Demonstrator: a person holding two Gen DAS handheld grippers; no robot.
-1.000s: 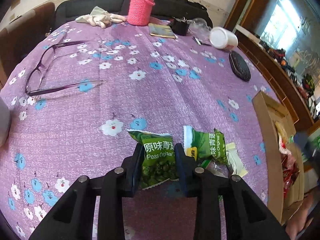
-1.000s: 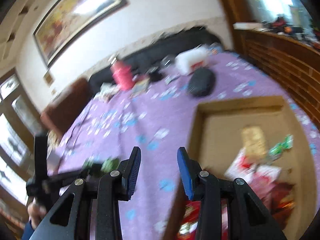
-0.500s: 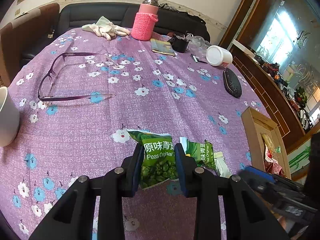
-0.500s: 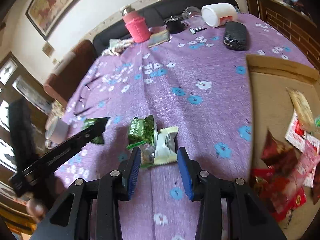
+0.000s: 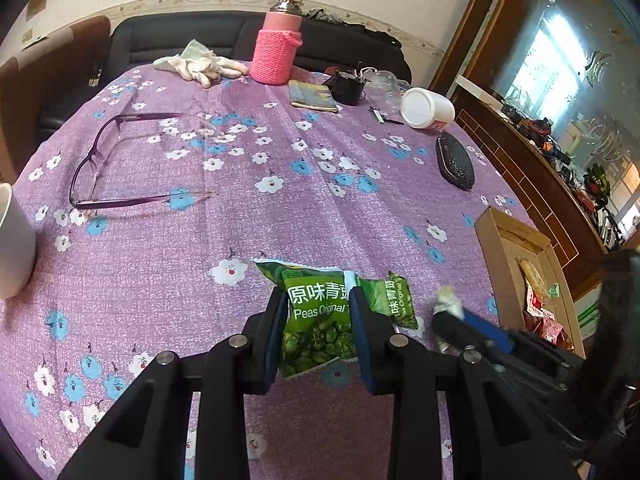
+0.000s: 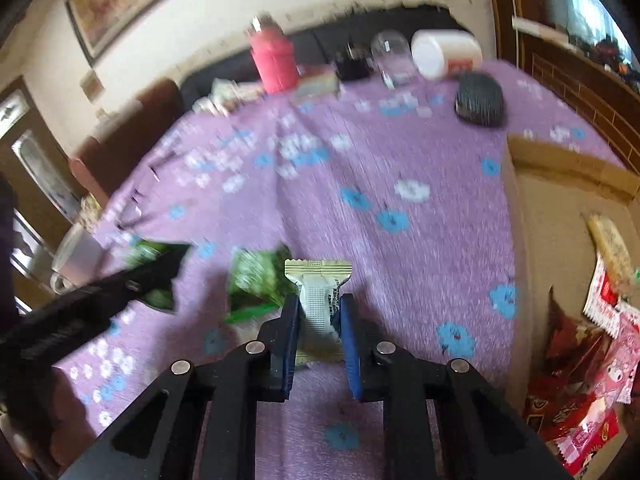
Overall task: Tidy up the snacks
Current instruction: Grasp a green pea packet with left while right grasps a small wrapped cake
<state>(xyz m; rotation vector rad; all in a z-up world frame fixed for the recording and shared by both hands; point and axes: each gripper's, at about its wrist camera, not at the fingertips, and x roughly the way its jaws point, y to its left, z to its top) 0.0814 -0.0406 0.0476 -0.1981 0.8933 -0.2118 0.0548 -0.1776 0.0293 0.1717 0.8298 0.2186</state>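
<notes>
Pale wafer packet [image 6: 320, 308]: I have it pinched between the right gripper [image 6: 320, 312] pads, which press on both its long sides. Its long axis runs straight out along the fingers, the crimped end pointing away from me, over the purple flowered tablecloth [image 6: 400, 248].

Green pea packet [image 5: 316, 316]: my left gripper [image 5: 318, 320] clamps this one the same way, label upright between the pads, long axis also in line with the fingers, its lower edge hanging just above the cloth.

Second pea packet [image 5: 396, 300]: it lies loose on the cloth just to the right of the left gripper, between my two hands; in the right wrist view it shows as a blurred green shape just left of the wafer.

Cardboard box [image 6: 568, 168]: open, on the right edge of the table, with red and pink snack wrappers [image 6: 592, 380] already inside. It sits to the right of both grippers.

The relation that counts: the box lies rightward of the wafer, and my right hand is plainly the nearer one; the left must cross past the right arm to reach it.

My reading: both hands are loaded, so the right should carry first and clear the way.

Risk: the thin wafer packet could pivot in the pinch if I swing fast.

Further out: spectacles [image 5: 120, 160], a pink-sleeved flask [image 5: 276, 52], a white jar [image 5: 426, 110] on its side, a dark case [image 5: 456, 162].
</notes>
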